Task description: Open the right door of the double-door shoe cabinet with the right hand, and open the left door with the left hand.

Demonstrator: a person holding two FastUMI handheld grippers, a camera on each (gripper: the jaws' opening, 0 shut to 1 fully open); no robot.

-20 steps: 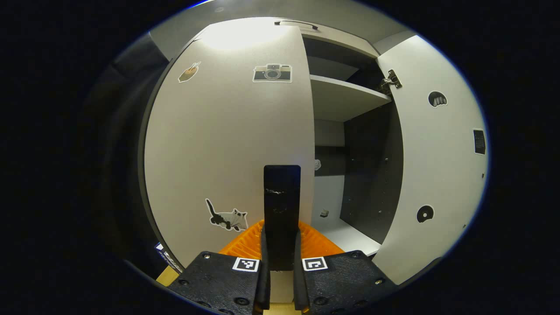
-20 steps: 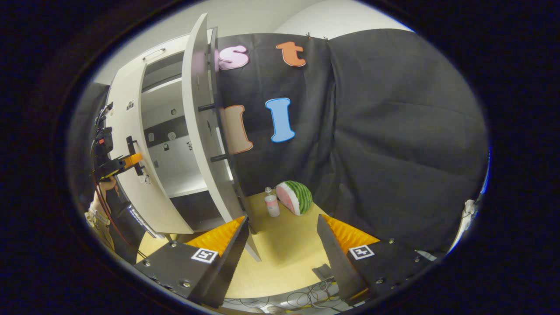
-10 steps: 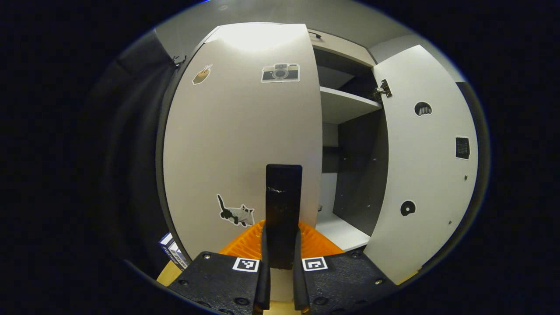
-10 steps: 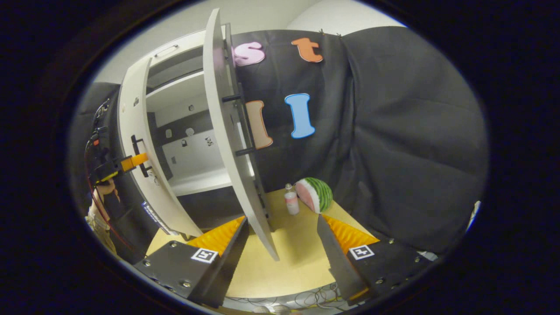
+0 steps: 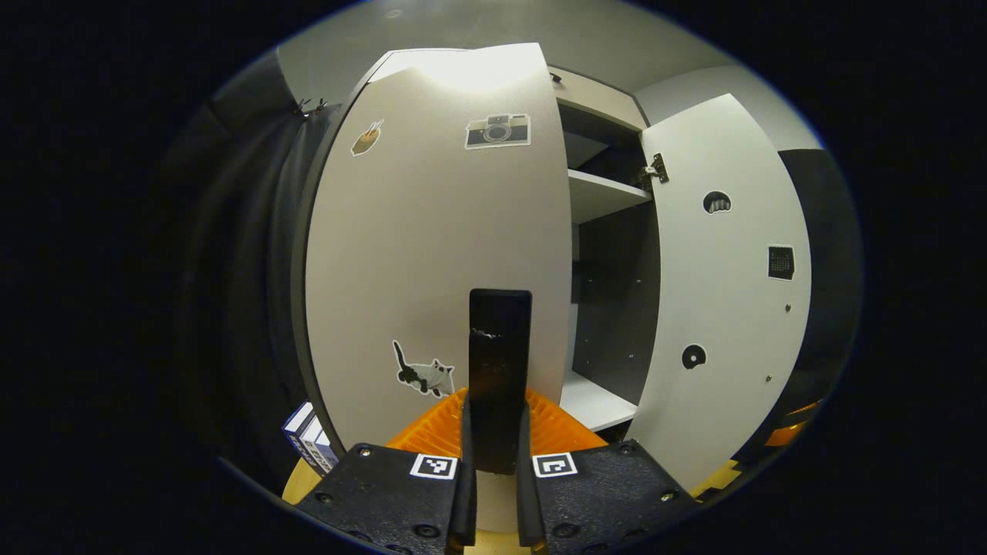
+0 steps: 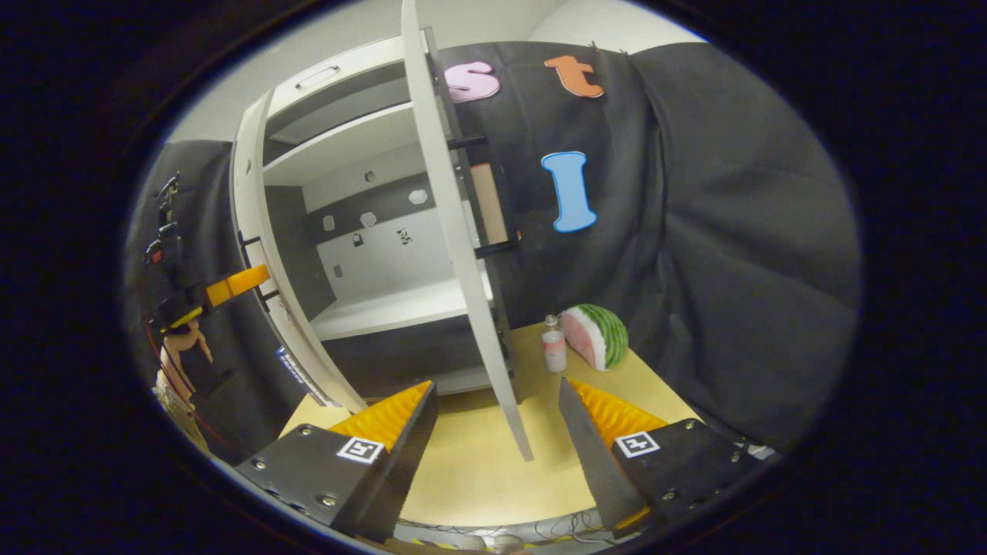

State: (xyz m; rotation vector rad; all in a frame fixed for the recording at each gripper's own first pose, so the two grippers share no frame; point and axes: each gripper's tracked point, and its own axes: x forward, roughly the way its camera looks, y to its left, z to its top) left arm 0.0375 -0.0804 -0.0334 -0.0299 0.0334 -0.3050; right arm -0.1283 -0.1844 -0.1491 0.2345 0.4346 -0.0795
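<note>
Shoe cabinet with both doors swung out, one gripper on a handle, the other free.

In the left gripper view, the left door (cat and camera stickers on its face) stands left of the cabinet's open shelves, and the left gripper is pressed together on its dark handle. The right door stands edge-on at the cabinet's right side in the right gripper view, with the right gripper spread apart before it, holding nothing. A watermelon slice and small bottle sit on the floor right of the cabinet.
</note>
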